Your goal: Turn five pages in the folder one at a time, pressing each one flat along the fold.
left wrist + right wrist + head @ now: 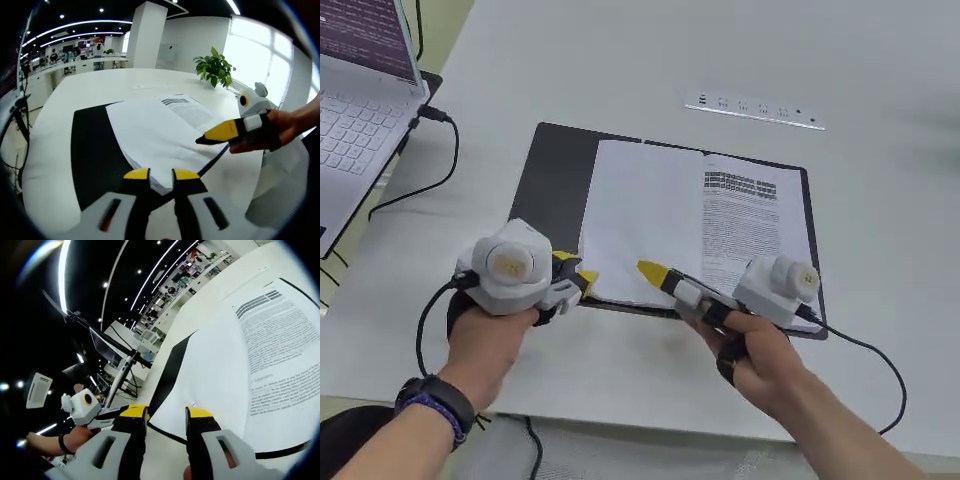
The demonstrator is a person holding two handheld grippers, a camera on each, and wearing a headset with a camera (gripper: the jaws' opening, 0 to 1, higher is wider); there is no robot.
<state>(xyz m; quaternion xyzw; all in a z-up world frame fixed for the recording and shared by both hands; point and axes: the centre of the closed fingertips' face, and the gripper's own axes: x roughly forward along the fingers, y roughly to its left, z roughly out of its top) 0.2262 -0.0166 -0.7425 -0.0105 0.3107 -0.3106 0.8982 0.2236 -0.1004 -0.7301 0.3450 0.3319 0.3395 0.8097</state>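
White workbench, folder lying open

The black folder is spread flat, with its pages on top. At the folder's near edge are the left gripper and the right gripper — both with jaws parted, grasping nothing.

The folder's black cover is looking matt and smooth, while its pages are showing as plain white matt paper. The table is showing a smooth, faintly satin white surface. The left gripper and right gripper are showing smooth white plastic shells with yellow tips.
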